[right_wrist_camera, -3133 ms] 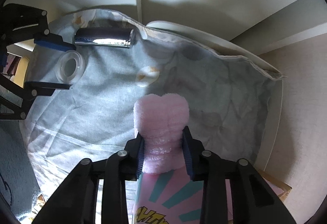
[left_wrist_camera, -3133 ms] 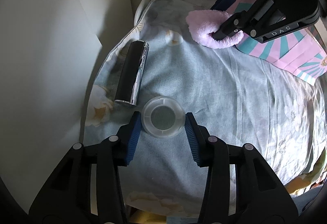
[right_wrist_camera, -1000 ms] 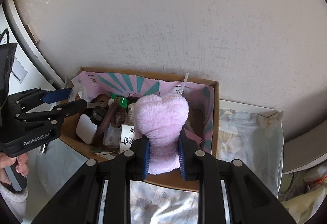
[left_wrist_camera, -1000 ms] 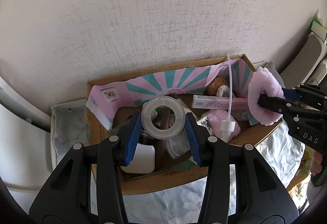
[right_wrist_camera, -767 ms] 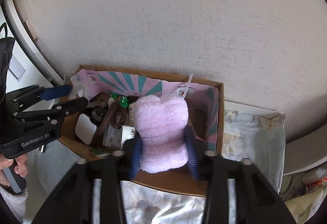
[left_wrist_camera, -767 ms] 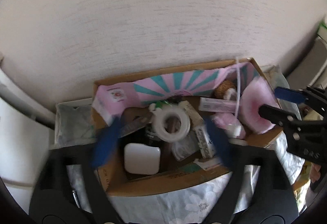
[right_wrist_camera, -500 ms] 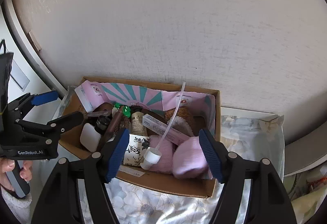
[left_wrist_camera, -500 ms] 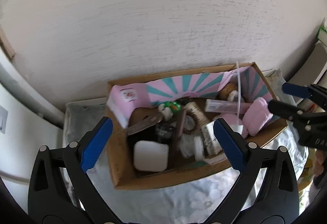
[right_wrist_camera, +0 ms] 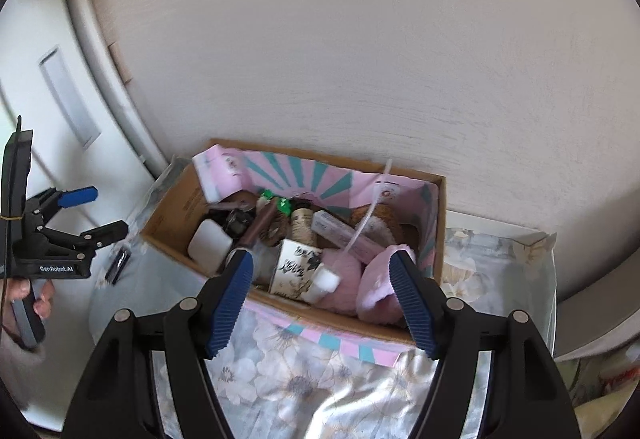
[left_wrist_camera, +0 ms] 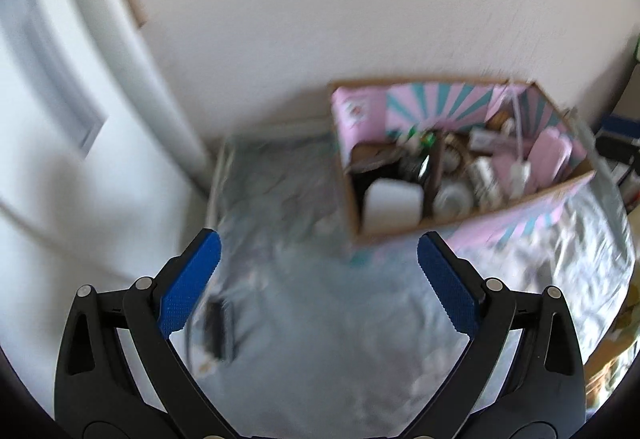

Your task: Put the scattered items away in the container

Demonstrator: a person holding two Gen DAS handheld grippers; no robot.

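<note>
Both grippers stand spread and empty: the right gripper (right_wrist_camera: 322,303) hangs over the box's (right_wrist_camera: 439,227) near edge; the left gripper (left_wrist_camera: 318,281) is off to the box's left, over the sheet (left_wrist_camera: 320,319); the pink puff (right_wrist_camera: 380,291) lies inside the box at its right end; a dark tube (left_wrist_camera: 218,329) lies on the sheet.

Open cardboard box (right_wrist_camera: 434,239) at frame centre, crammed; pink fluffy item (right_wrist_camera: 378,289) at its lower right — possibly a scrunchie.
</note>
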